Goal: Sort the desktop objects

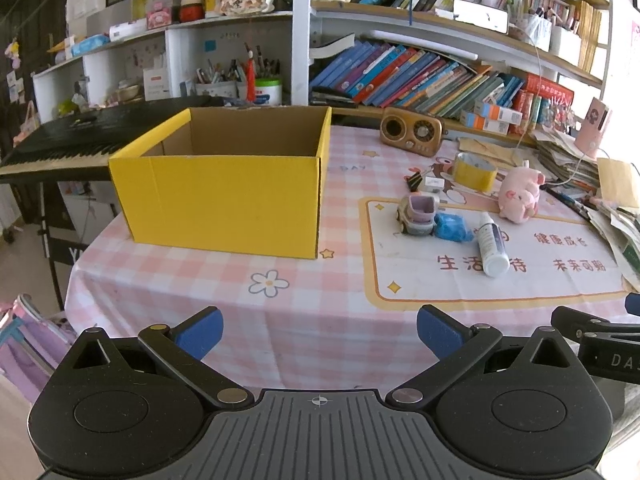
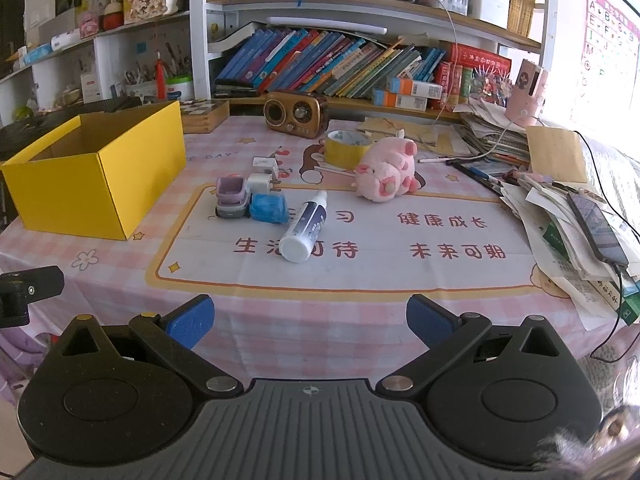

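An open yellow cardboard box (image 1: 224,196) (image 2: 100,184) stands on the left of the table with nothing visible inside. Right of it lie a toy truck (image 1: 418,214) (image 2: 232,198), a crumpled blue bag (image 1: 452,228) (image 2: 269,208), a white bottle (image 1: 491,245) (image 2: 305,228) on its side, a pink plush pig (image 1: 520,194) (image 2: 386,174), a yellow tape roll (image 1: 474,170) (image 2: 346,146), a white charger plug (image 2: 260,182) and a black binder clip (image 1: 416,180). My left gripper (image 1: 320,332) and right gripper (image 2: 310,320) hover open over the near table edge, holding nothing.
A brown retro radio (image 1: 412,130) (image 2: 296,114) sits at the back. Stacks of papers and a phone (image 2: 596,224) crowd the right side. Bookshelves (image 1: 420,72) rise behind; a keyboard (image 1: 80,136) stands left of the table. The pink checked cloth (image 1: 280,300) covers the table.
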`<state>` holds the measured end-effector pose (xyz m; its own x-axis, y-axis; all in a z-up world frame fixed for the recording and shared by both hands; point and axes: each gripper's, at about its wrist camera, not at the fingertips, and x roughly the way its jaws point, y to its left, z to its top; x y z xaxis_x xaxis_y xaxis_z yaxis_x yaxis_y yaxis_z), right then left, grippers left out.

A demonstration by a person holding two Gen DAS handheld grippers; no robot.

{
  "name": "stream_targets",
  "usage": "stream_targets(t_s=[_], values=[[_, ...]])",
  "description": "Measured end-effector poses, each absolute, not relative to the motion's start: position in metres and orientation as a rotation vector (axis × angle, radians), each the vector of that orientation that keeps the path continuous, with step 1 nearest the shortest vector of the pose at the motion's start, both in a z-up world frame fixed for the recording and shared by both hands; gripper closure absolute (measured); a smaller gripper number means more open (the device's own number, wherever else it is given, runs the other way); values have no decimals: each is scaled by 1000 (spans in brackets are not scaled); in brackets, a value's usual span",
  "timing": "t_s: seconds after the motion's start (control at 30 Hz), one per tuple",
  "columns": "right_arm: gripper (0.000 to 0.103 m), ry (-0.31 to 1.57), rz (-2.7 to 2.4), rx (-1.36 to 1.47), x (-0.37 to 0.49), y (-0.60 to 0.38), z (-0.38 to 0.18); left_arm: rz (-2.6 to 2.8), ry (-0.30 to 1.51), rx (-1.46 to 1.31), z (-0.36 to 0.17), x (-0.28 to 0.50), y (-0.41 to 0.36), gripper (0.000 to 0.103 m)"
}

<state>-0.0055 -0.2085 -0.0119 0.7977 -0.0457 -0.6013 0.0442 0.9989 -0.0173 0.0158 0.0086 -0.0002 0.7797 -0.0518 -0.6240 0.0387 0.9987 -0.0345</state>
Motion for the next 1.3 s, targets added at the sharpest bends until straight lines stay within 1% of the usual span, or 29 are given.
stream_targets(t_s=[1.1, 1.3], values=[[0, 675, -23, 6, 1, -200, -12, -70, 710, -6, -4, 23, 9, 0], [0, 667, -21, -10, 0, -201, -11, -67, 691, -3, -1, 23, 6, 0]])
